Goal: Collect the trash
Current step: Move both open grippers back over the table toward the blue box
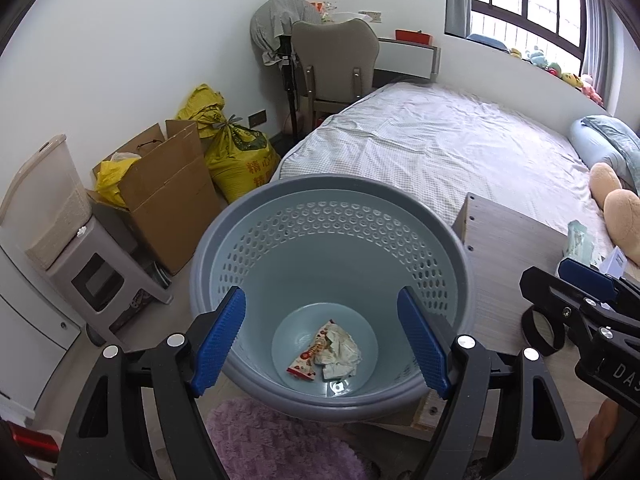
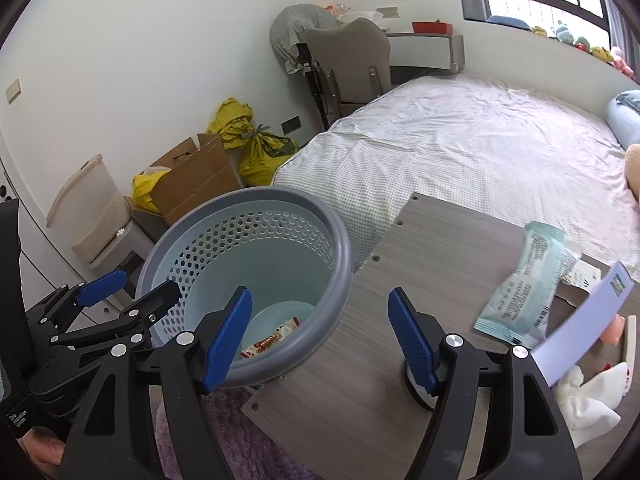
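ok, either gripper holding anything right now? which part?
Nothing held. Left gripper and right gripper both stand open and empty; the red-and-white wrapper and crumpled paper lie in the grey-blue perforated plastic bin.

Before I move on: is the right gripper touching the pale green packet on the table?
Apart. The right wrist view shows bare table between the open right gripper and the pale green packet, which lies off to its right.
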